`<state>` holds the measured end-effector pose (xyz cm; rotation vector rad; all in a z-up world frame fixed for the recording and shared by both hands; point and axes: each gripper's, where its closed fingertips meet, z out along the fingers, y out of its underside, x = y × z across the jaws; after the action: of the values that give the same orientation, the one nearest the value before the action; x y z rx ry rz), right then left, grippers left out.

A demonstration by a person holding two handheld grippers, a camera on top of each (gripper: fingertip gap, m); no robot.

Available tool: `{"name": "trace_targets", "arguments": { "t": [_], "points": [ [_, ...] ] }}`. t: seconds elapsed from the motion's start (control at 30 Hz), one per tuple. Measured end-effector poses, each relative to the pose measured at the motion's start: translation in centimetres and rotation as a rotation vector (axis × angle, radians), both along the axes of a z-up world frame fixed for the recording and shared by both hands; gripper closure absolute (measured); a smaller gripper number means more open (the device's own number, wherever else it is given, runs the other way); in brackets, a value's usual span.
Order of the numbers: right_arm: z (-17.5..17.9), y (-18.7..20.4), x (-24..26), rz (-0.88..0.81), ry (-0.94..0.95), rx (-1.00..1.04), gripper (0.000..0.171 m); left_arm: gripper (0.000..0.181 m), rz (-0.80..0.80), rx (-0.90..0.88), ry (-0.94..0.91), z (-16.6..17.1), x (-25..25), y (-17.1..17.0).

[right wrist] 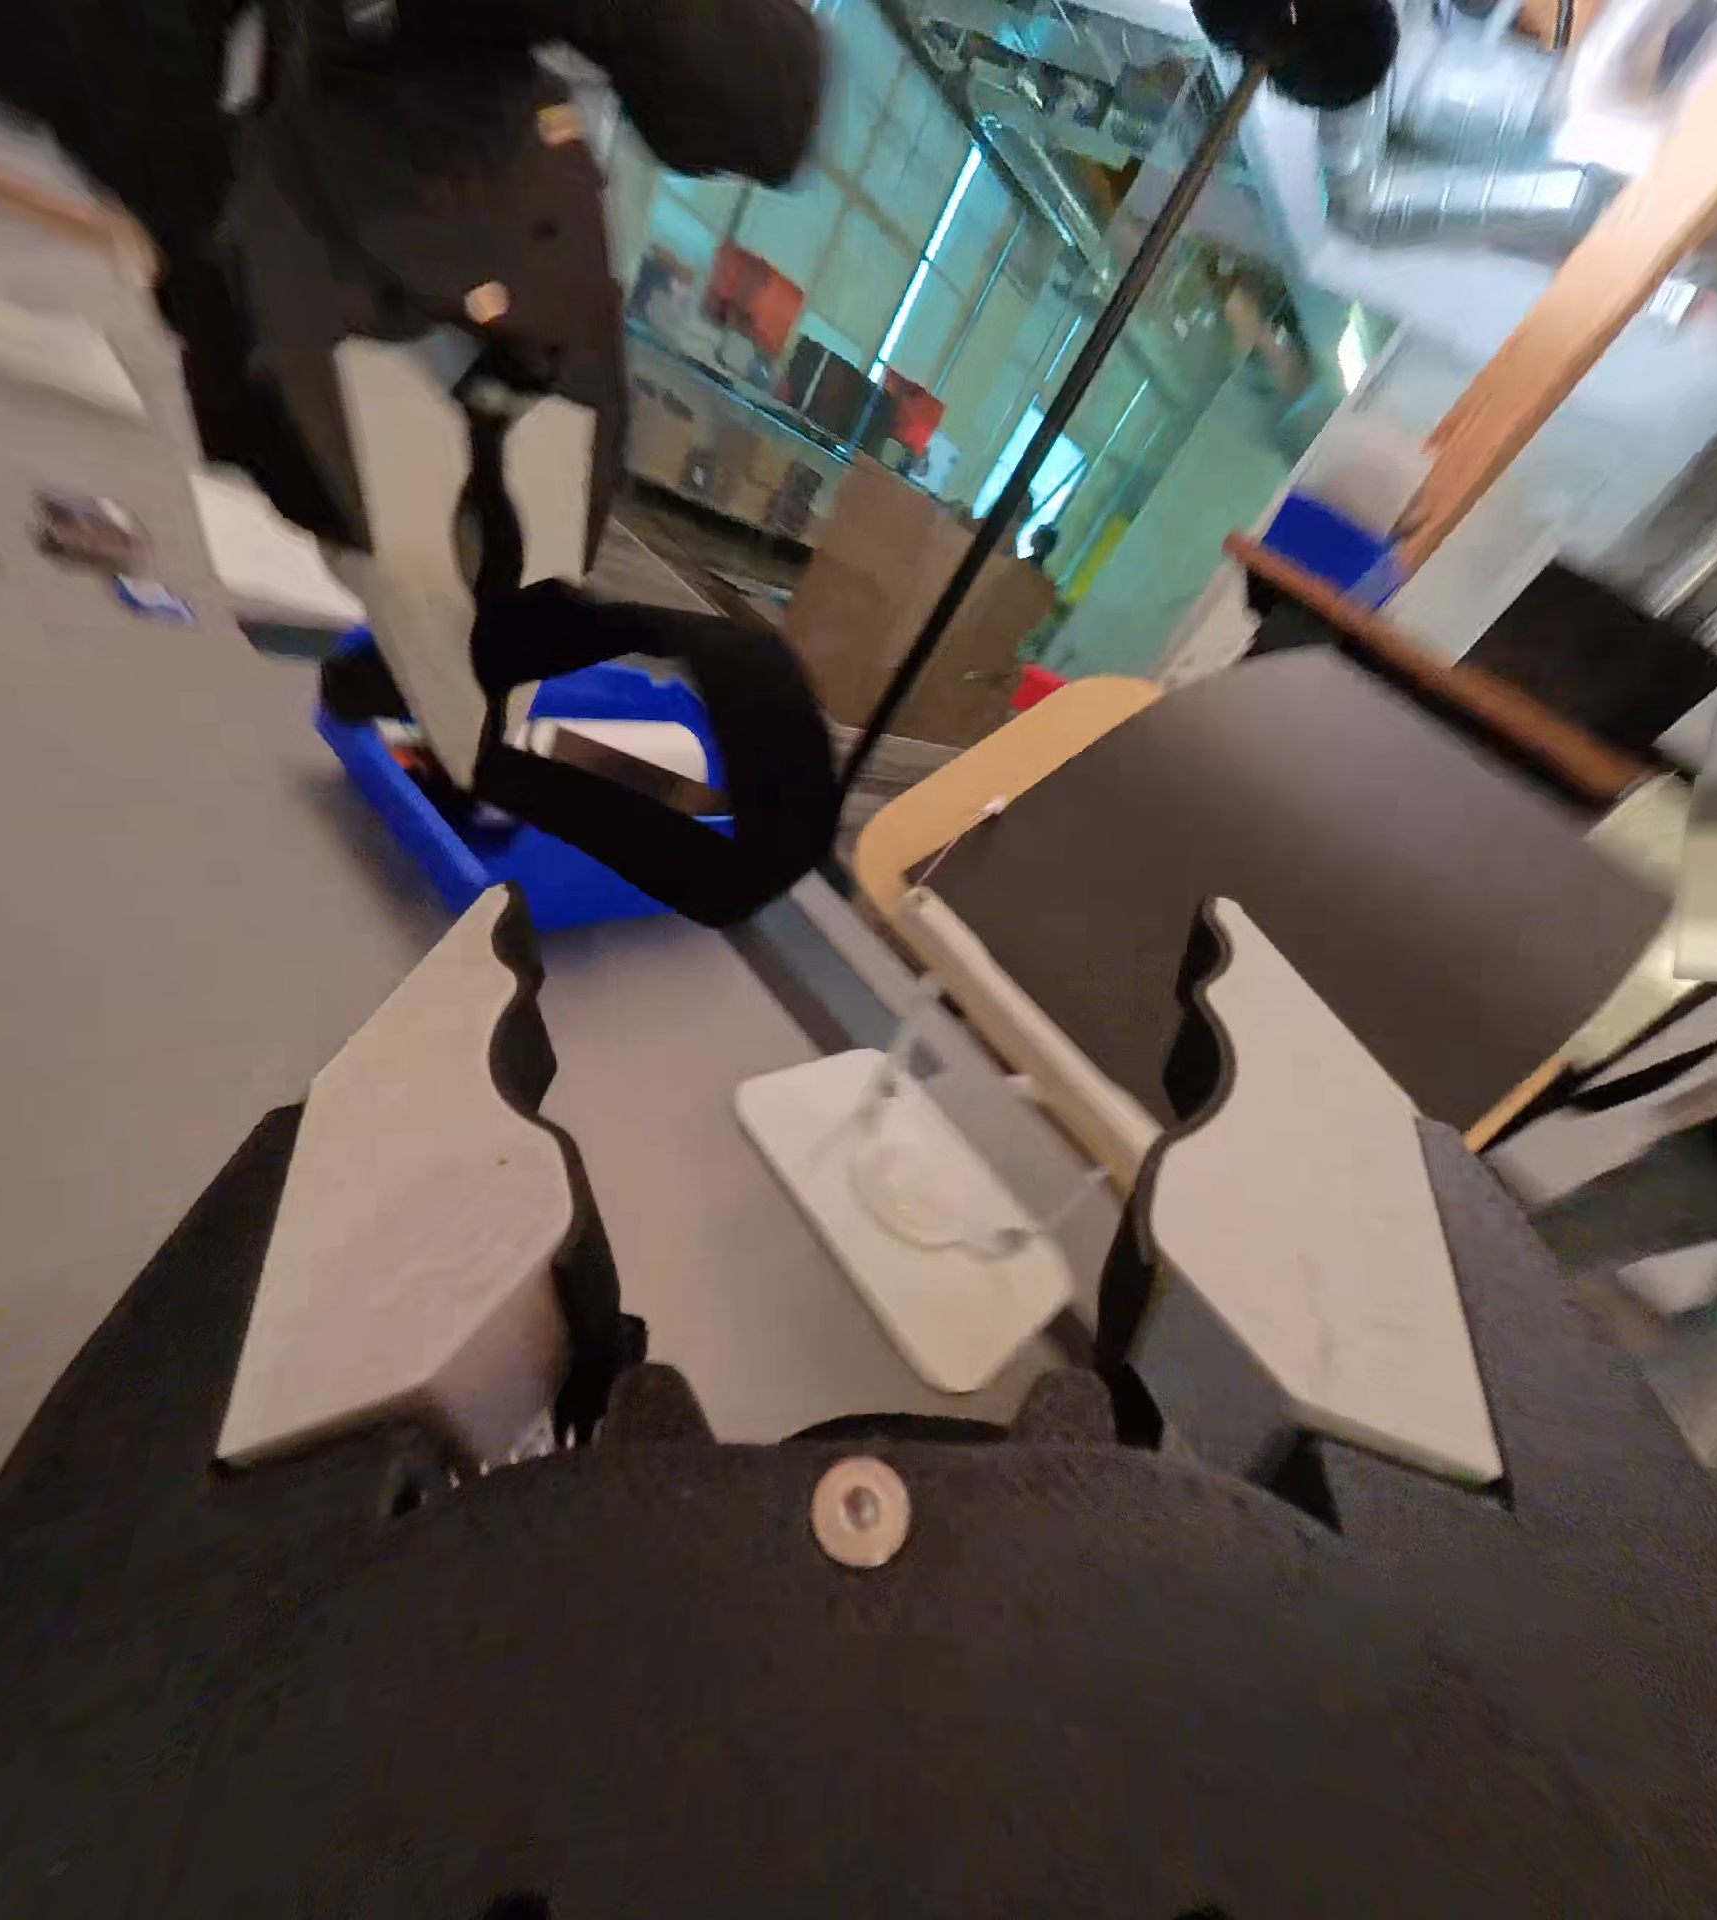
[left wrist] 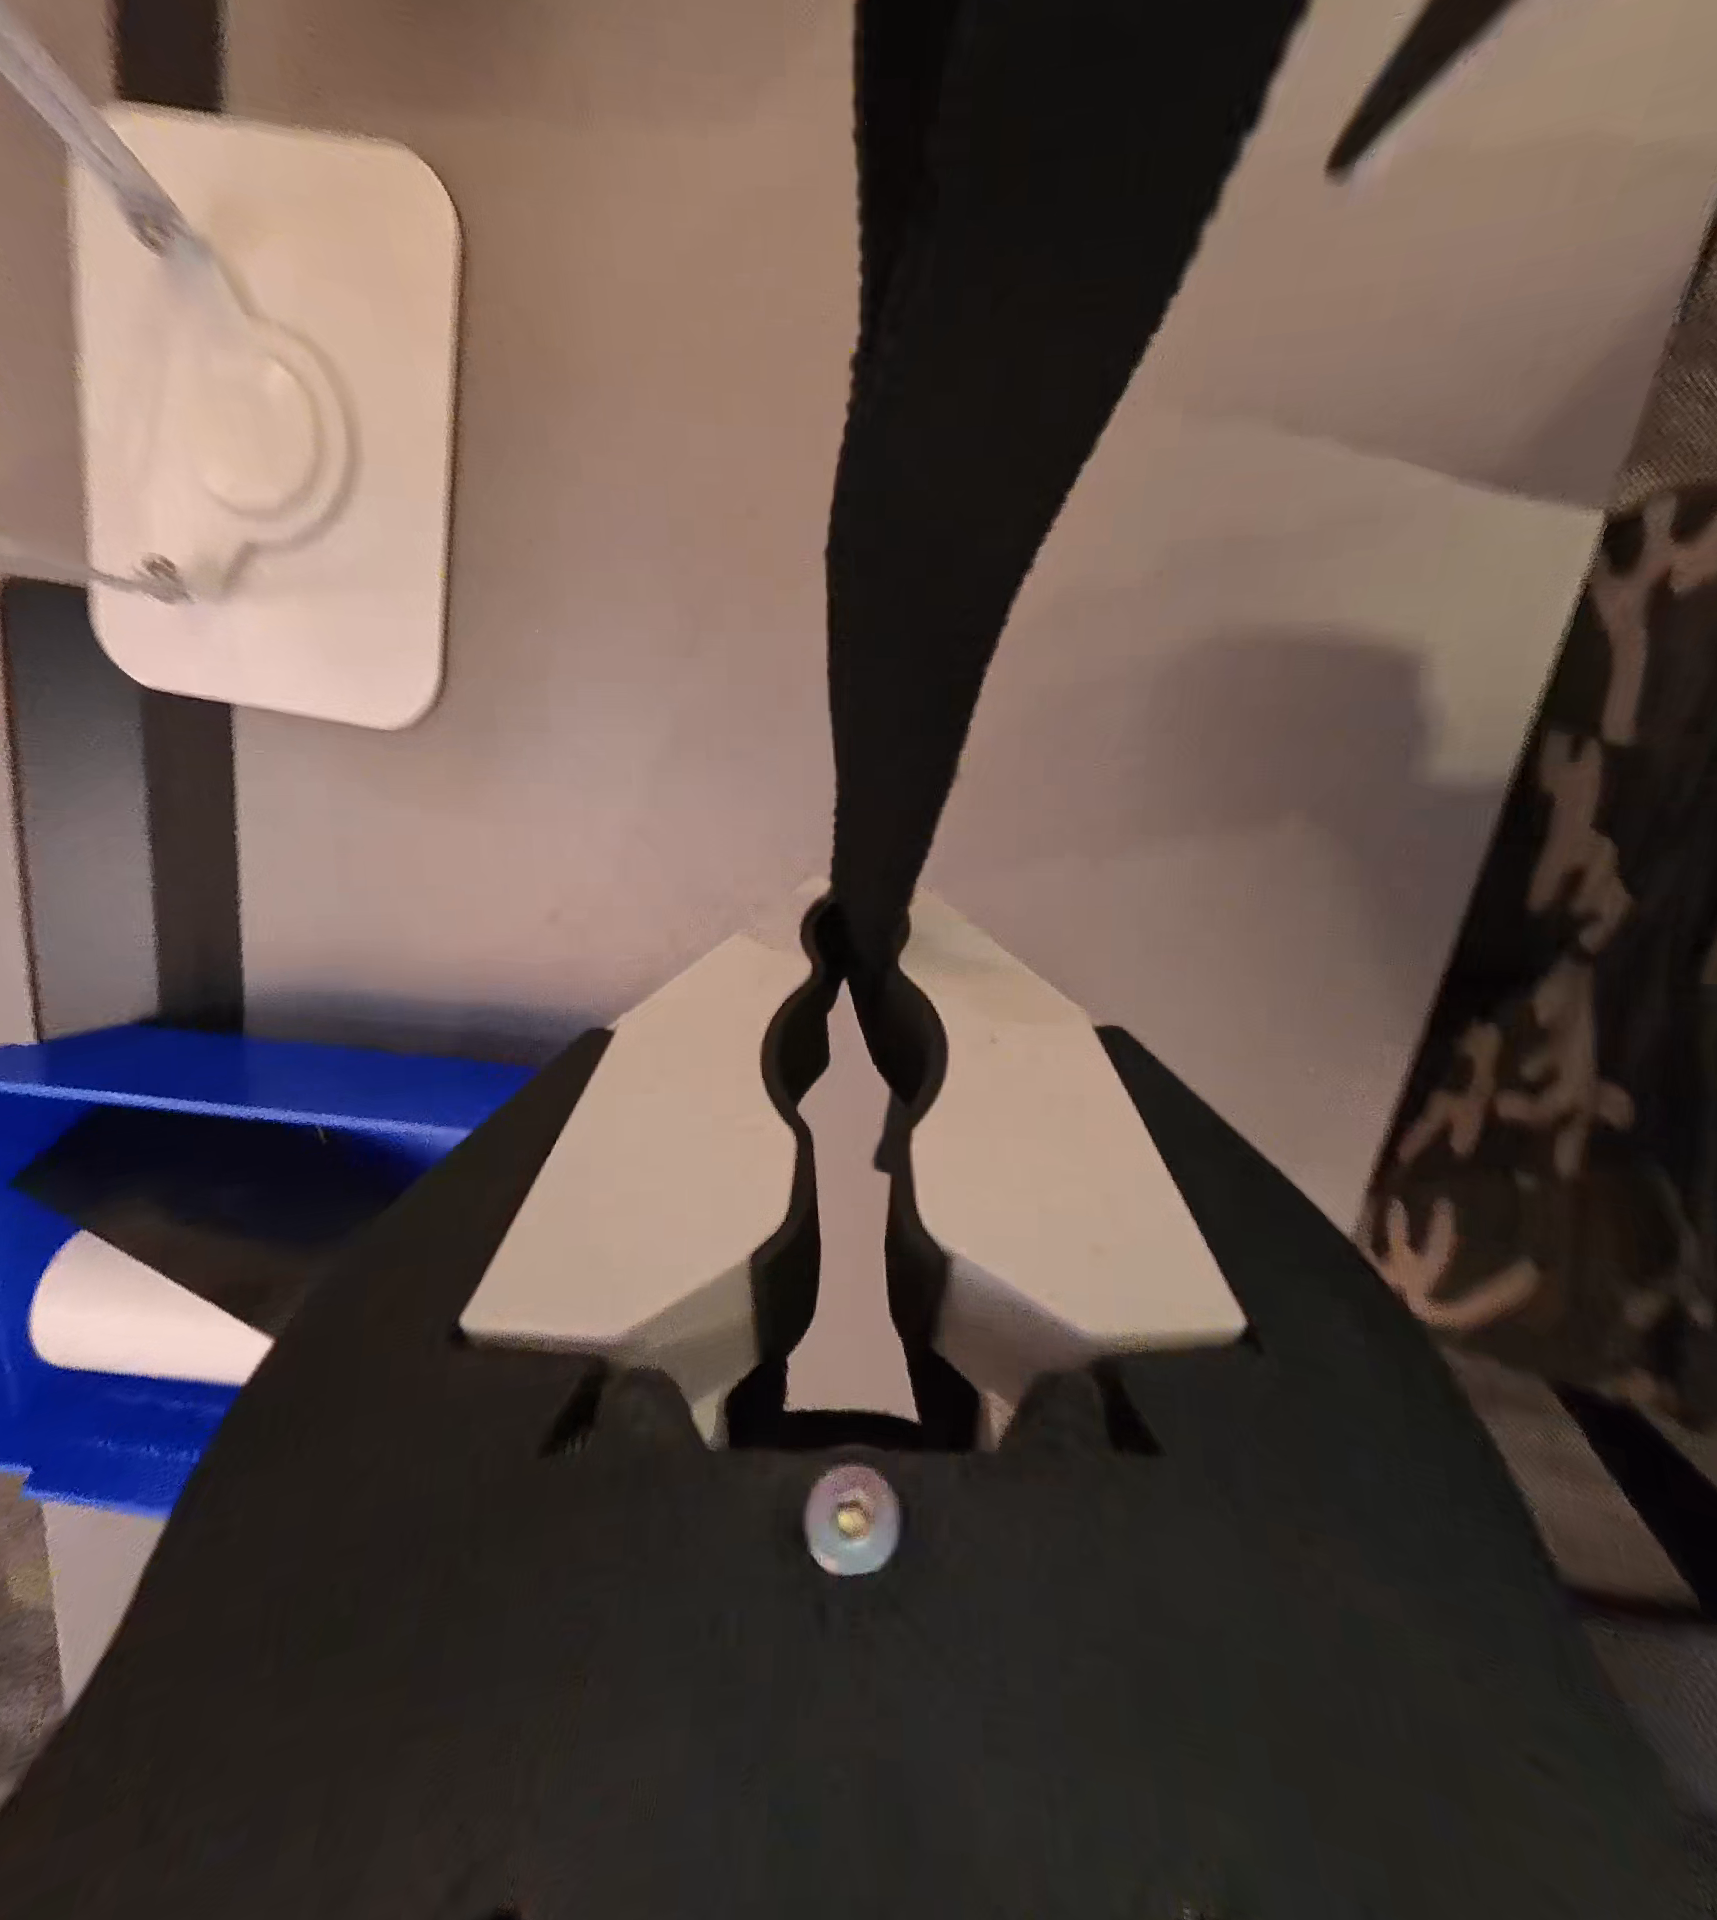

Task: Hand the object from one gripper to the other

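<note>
Left gripper pinched the black strap by its tips, right gripper gaped wide, so the floppy loop could've slipped mid-handoff.

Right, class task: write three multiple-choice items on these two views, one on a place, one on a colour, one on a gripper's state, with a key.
1. Where is the strap?
A. in the left gripper
B. flat on the table
C. in the right gripper

2. What colour is the bin?
A. red
B. blue
C. green

3. How stands the right gripper?
A. shut on the strap
B. shut, empty
C. open, empty

Key: 1 A, its fingertips pinch the strap; 2 B, blue in both views; 3 C, a wide gap shows the table between its fingers.
</note>
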<state>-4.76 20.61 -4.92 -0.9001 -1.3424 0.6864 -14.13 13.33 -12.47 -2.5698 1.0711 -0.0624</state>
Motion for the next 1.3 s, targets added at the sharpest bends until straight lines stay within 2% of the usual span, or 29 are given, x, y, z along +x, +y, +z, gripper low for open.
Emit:
{"name": "trace_targets", "arguments": {
  "t": [0.1, 0.2, 0.37, 0.4, 0.47, 0.5, 0.63, 0.73, 0.83, 0.93, 1.03, 1.07, 1.13, 1.2, 1.3],
  "points": [
    [0.5, -2.5, -1.7, -0.064, -0.045, 0.283, 0.047, 0.181, -0.016, -0.144, -0.036, 1.0, 0.0, -1.1],
    [0.4, -4.8, -4.1, -0.100, -0.056, 0.451, 0.045, 0.181, -0.040, -0.279, -0.083, 1.8, 0.3, -2.3],
    [-1.7, -6.2, -7.3, -0.153, -0.095, 0.549, 0.055, 0.181, -0.047, -0.463, -0.045, 1.7, -0.6, -4.2],
    [-2.4, -6.2, -7.7, -0.157, -0.111, 0.556, 0.060, 0.181, -0.047, -0.483, -0.044, 1.6, -0.5, -4.4],
    [-3.5, -6.1, -8.2, -0.168, -0.139, 0.574, 0.082, 0.181, -0.058, -0.525, -0.048, 1.4, -0.1, -4.8],
    [-4.1, -6.3, -8.5, -0.151, -0.150, 0.573, 0.088, 0.181, -0.068, -0.541, -0.048, 1.4, 0.2, -5.0],
    [-4.6, -6.2, -9.0, -0.178, -0.124, 0.568, 0.096, 0.181, -0.115, -0.599, -0.069, 0.9, 1.5, -5.7],
    [-5.5, -6.7, -9.2, -0.144, -0.136, 0.580, 0.118, 0.181, -0.139, -0.631, -0.060, 0.3, 1.8, -6.0],
    [-6.1, -7.0, -9.2, -0.106, -0.157, 0.559, 0.150, 0.181, -0.149, -0.641, -0.054, 0.1, 1.9, -6.0],
    [-6.6, -7.2, -9.2, -0.083, -0.178, 0.537, 0.163, 0.181, -0.161, -0.648, -0.040, 0.0, 1.9, -6.1],
    [-7.0, -6.9, -9.2, -0.079, -0.201, 0.482, 0.169, 0.180, -0.155, -0.619, -0.015, 0.0, 1.8, -5.6],
    [-7.0, -6.6, -9.1, -0.085, -0.200, 0.459, 0.169, 0.171, -0.143, -0.582, 0.008, 0.1, 1.5, -4.9],
    [-6.9, -6.0, -8.9, -0.085, -0.200, 0.366, 0.170, 0.135, -0.118, -0.463, 0.046, 0.6, 1.1, -3.0],
    [-6.9, -5.2, -8.6, -0.086, -0.193, 0.263, 0.170, 0.109, -0.102, -0.303, 0.076, 1.9, 0.9, -0.7],
    [-7.1, -3.3, -7.9, -0.111, -0.197, 0.144, 0.171, 0.089, -0.069, -0.052, 0.089, 5.0, 0.6, 2.4]
  ]
}}
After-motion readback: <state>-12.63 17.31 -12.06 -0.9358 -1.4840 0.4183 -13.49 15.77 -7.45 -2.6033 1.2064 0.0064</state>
